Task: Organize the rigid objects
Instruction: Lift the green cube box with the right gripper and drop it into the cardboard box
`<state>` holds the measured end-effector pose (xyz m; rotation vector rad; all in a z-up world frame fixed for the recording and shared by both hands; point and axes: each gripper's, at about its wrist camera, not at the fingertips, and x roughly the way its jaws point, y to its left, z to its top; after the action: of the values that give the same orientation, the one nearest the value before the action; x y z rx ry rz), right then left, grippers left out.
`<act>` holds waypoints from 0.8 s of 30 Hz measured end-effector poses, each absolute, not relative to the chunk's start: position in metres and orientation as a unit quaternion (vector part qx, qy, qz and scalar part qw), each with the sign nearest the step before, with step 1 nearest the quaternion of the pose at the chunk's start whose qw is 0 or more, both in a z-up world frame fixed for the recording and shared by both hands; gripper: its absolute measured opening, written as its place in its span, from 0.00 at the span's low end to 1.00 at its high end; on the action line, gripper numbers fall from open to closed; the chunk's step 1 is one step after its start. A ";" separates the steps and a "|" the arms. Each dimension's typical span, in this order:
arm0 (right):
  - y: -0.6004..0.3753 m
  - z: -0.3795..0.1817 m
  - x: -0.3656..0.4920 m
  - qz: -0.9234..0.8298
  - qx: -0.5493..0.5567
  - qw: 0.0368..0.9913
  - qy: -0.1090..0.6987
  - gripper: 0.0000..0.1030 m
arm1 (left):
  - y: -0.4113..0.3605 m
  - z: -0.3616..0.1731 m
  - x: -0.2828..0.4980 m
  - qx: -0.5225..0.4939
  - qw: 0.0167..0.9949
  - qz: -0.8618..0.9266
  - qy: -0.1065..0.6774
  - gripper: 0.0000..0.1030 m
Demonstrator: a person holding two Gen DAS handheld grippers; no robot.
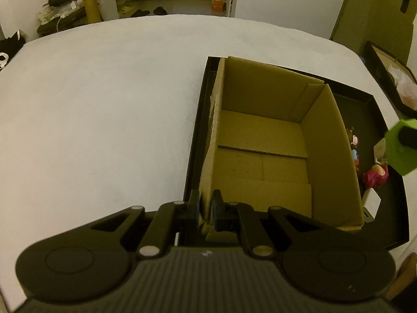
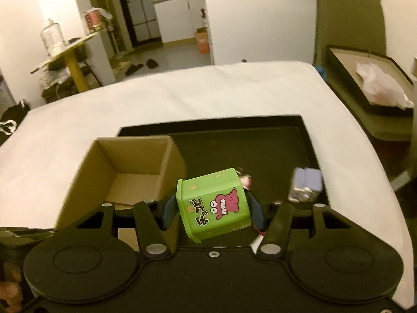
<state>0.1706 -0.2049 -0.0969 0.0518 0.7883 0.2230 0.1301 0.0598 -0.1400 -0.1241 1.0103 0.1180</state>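
Note:
An open, empty cardboard box point(image 1: 263, 140) stands in a black tray point(image 1: 375, 120) on a white table. My left gripper point(image 1: 207, 203) is shut on the box's near left wall. My right gripper point(image 2: 212, 208) is shut on a green box with a pink cartoon monster point(image 2: 215, 204), held tilted above the tray, just right of the cardboard box point(image 2: 125, 167). The green box also shows at the right edge of the left wrist view point(image 1: 401, 148).
Small toys lie in the tray right of the box: a pink figure point(image 1: 375, 177), a white block point(image 1: 371, 203), a purple-and-silver item point(image 2: 306, 185). A second black tray with a plastic bag point(image 2: 375, 83) stands beyond the table's right edge. White tabletop point(image 1: 104, 104) lies left.

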 end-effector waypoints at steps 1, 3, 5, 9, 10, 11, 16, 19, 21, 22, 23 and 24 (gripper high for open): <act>-0.201 -0.096 0.171 0.112 0.022 0.918 0.380 0.53 | 0.060 -0.140 0.130 -0.060 0.872 0.053 0.483 0.09; -0.190 -0.093 0.172 0.124 0.015 0.918 0.376 0.53 | 0.061 -0.140 0.130 -0.064 0.873 0.046 0.482 0.09; -0.180 -0.091 0.172 0.136 0.009 0.918 0.372 0.53 | 0.063 -0.141 0.130 -0.069 0.873 0.043 0.482 0.09; -0.158 -0.091 0.172 0.158 -0.015 0.917 0.366 0.53 | 0.066 -0.143 0.131 -0.073 0.873 0.036 0.480 0.09; -0.152 -0.093 0.173 0.164 -0.024 0.916 0.365 0.53 | 0.066 -0.143 0.131 -0.073 0.874 0.035 0.480 0.09; -0.147 -0.094 0.172 0.170 -0.033 0.915 0.364 0.53 | 0.067 -0.144 0.131 -0.074 0.874 0.033 0.480 0.09; -0.120 -0.099 0.169 0.200 -0.084 0.908 0.358 0.54 | 0.072 -0.147 0.131 -0.084 0.874 0.028 0.479 0.09; -0.105 -0.100 0.165 0.216 -0.110 0.904 0.352 0.54 | 0.073 -0.147 0.132 -0.088 0.874 0.026 0.478 0.09; -0.097 -0.100 0.162 0.225 -0.124 0.902 0.346 0.54 | 0.073 -0.148 0.132 -0.090 0.874 0.025 0.477 0.09; -0.093 -0.100 0.161 0.230 -0.129 0.902 0.343 0.54 | 0.074 -0.148 0.132 -0.091 0.874 0.024 0.477 0.09; -0.091 -0.099 0.161 0.234 -0.132 0.901 0.341 0.54 | 0.074 -0.148 0.133 -0.093 0.874 0.024 0.477 0.09; -0.086 -0.099 0.162 0.237 -0.136 0.900 0.339 0.54 | 0.075 -0.149 0.133 -0.095 0.874 0.023 0.477 0.09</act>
<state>0.1617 -0.0865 -0.0986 -0.2824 0.7015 0.4907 0.1327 0.0752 -0.1487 -0.1976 0.9959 0.0482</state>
